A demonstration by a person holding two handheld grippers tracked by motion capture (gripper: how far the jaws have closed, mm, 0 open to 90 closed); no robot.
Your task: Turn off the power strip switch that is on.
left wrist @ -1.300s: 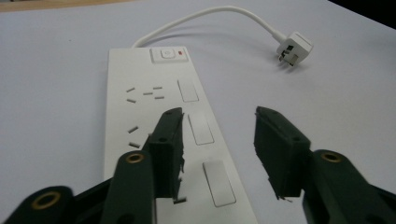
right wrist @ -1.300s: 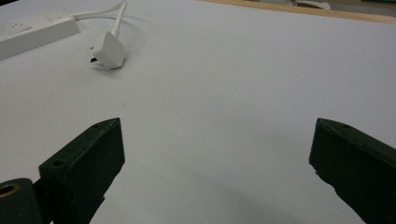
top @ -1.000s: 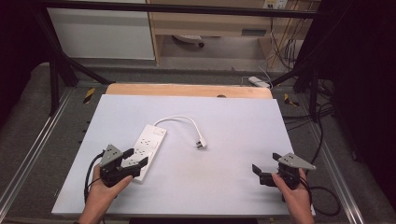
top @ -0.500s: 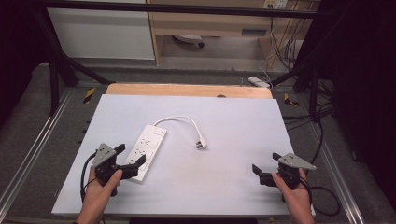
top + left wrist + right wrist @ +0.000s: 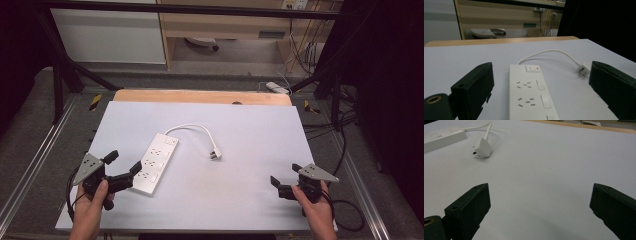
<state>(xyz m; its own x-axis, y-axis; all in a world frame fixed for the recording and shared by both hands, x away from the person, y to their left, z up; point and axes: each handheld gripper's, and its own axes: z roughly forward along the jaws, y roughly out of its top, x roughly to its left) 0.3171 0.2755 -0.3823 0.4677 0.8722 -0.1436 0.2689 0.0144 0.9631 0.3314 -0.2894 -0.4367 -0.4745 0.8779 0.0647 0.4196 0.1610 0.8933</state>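
The white power strip (image 5: 155, 163) lay flat on the bench (image 5: 250, 200), left of centre, its short cord (image 5: 192, 128) looping to the plug (image 5: 215, 154) nearer the middle. The left gripper (image 5: 123, 168) sat just off the strip's near end, jaws spread wide after opening, nothing between them. The right gripper (image 5: 283, 181) rested well apart at the other side, jaws also wide and empty. I judged a careless push could skid the light strip across the smooth sheet, or a jaw could snag the cord and drag the plug along. The bench top was pale grey with a wooden edge (image 5: 200, 96) behind; beyond stood cabinets, dark frames and hanging cables.
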